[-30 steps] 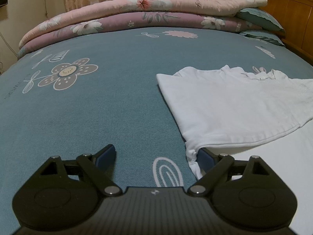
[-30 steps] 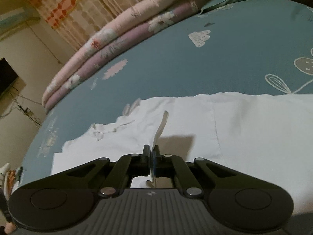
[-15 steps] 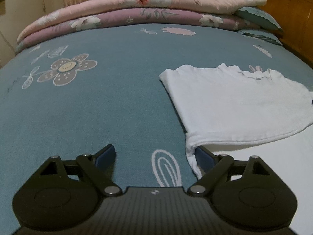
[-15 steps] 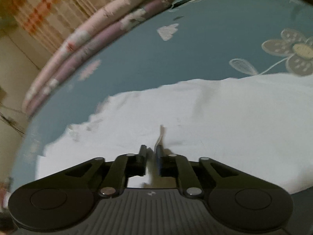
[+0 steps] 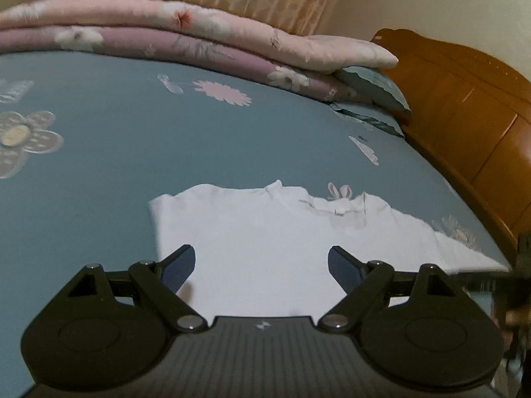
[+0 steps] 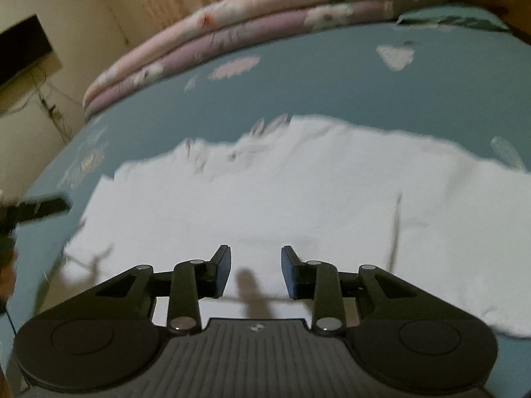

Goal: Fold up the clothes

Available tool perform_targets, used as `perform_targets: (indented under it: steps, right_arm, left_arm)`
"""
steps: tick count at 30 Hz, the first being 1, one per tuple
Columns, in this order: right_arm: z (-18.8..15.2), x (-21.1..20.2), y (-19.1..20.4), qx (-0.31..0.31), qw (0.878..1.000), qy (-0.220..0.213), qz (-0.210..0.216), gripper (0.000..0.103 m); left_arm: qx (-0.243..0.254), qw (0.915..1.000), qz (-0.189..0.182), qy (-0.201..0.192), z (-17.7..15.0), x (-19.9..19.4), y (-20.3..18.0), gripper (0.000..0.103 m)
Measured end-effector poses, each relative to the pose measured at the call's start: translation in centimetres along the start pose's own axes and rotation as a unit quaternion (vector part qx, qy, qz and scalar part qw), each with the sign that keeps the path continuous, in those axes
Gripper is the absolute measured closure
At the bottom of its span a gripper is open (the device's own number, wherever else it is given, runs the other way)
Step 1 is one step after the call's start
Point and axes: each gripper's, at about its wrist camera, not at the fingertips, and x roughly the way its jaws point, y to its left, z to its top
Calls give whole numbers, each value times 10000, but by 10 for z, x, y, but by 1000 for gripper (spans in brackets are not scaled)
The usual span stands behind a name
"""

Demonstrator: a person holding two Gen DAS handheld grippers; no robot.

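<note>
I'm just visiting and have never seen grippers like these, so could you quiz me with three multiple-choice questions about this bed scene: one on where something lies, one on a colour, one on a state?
1. Where do the folded quilts lie?
A. along the far edge of the bed
B. on top of the white garment
C. on the floor

2. What colour is the garment on the bedsheet?
A. red
B. white
C. black

3. How does the left gripper stand?
A. clamped on a quilt
B. shut with nothing in it
C. open over the garment, gripping nothing

Answers:
1 A: the pink and purple quilts are stacked at the bed's far side, beside the pillows.
2 B: it reads plain white against the blue sheet.
3 C: its fingers stand wide apart with no cloth pinched.
</note>
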Motion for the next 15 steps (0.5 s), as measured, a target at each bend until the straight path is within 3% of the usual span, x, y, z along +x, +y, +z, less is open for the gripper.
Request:
perform_targets:
  steps: [4, 9, 11, 15]
  right_arm:
    - [-6, 2, 3, -177, 9998, -70, 6, 59]
    - [-10, 1, 0, -176, 9997, -99, 103, 57]
    - [-11, 0, -1, -198, 9996, -116, 134, 55]
    - [-12, 1, -1, -162, 9996, -152, 189, 50]
  left_arm:
    - [-198, 9995, 264, 13, -1, 32, 15, 17]
    - [-317, 9951, 911, -233, 6, 42, 33, 18]
    - [-531, 9942, 864, -364, 11, 37, 38, 18]
    - [-579, 9956, 390, -629, 15, 21, 30, 18]
